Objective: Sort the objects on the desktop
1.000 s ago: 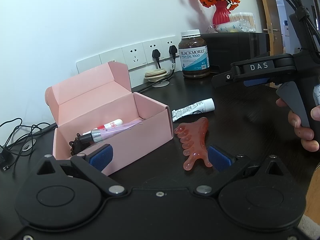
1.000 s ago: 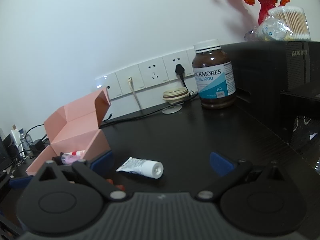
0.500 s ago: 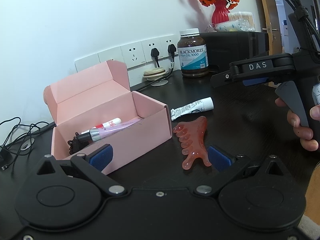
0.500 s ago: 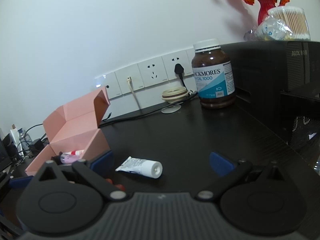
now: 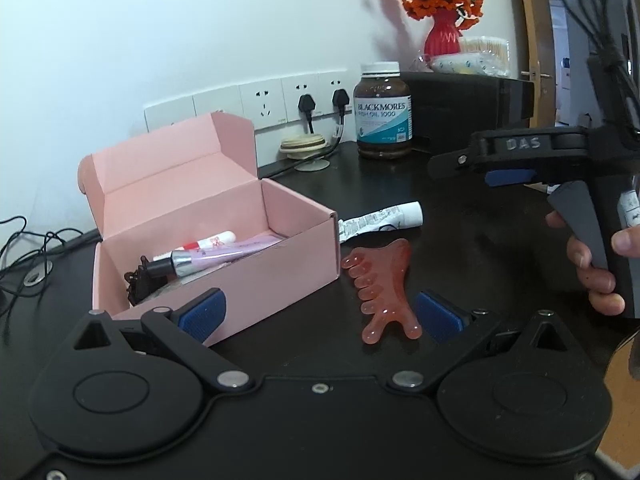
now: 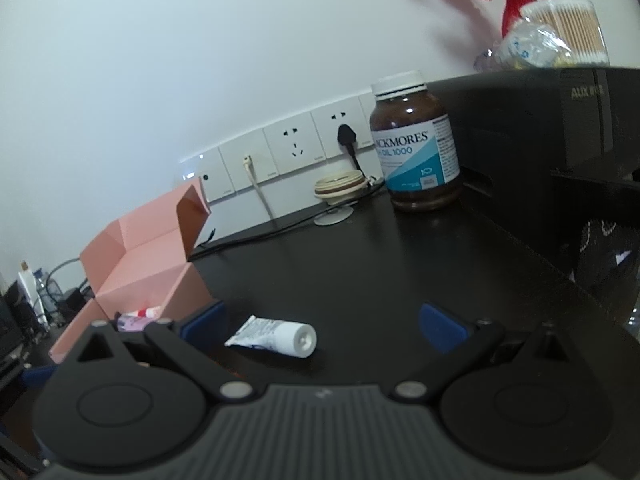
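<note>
An open pink box [image 5: 304, 240] lies on the dark desk and holds two tubes [image 5: 216, 252] and a black hair clip [image 5: 138, 284]. Just right of the box lies an orange-red comb-shaped massager [image 5: 380, 284], and behind it a white tube [image 5: 380, 220]. My left gripper [image 5: 320, 314] is open low over the desk, with the box's front corner and the massager between its blue pads. My right gripper [image 6: 323, 325] is open too, and the white tube [image 6: 276, 336] lies on the desk just ahead between its fingers. The pink box [image 6: 140, 264] stands to its left.
A brown fish-oil bottle [image 5: 384, 112] stands at the back by the wall sockets [image 5: 280, 100], next to a black appliance [image 6: 540, 140] carrying a red vase [image 5: 440, 36] and cotton swabs. Cables trail at the far left [image 5: 24, 240]. A hand [image 5: 596, 272] holds the right gripper's handle.
Both grippers remain open and hold nothing. The right wrist view has tilted slightly; the left has barely shifted. No object has moved.
</note>
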